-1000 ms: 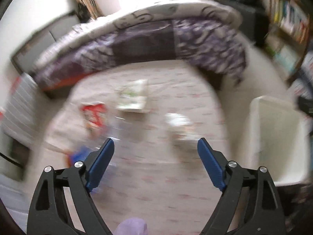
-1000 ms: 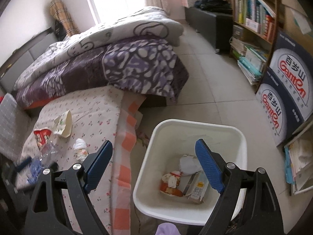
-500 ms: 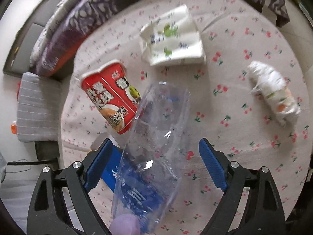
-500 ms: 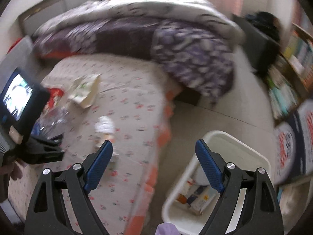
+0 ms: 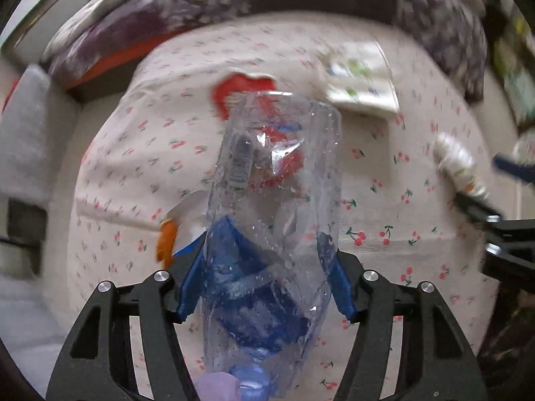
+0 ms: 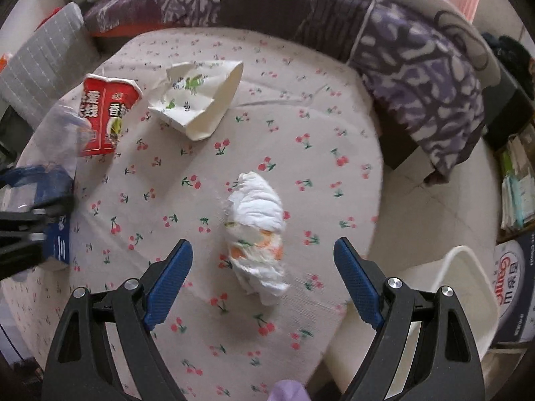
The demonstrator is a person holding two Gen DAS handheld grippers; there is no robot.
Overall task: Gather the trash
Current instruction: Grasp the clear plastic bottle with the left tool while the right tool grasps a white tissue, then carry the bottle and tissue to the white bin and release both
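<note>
The right gripper point(image 6: 262, 282) hangs over a cherry-print bed point(image 6: 317, 127), its blue fingers point(image 6: 169, 279) spread wide on either side of a crumpled white wad point(image 6: 257, 230) with orange marks, touching nothing. Farther up the sheet lie a crushed red cup point(image 6: 107, 113) and, just beside it, a flattened white carton point(image 6: 200, 100). At the left edge the left gripper point(image 6: 36, 214) holds a clear plastic bottle point(image 6: 57, 140). A white bin point(image 6: 458, 294) stands on the floor at lower right, near a purple quilt point(image 6: 418, 77).
</note>
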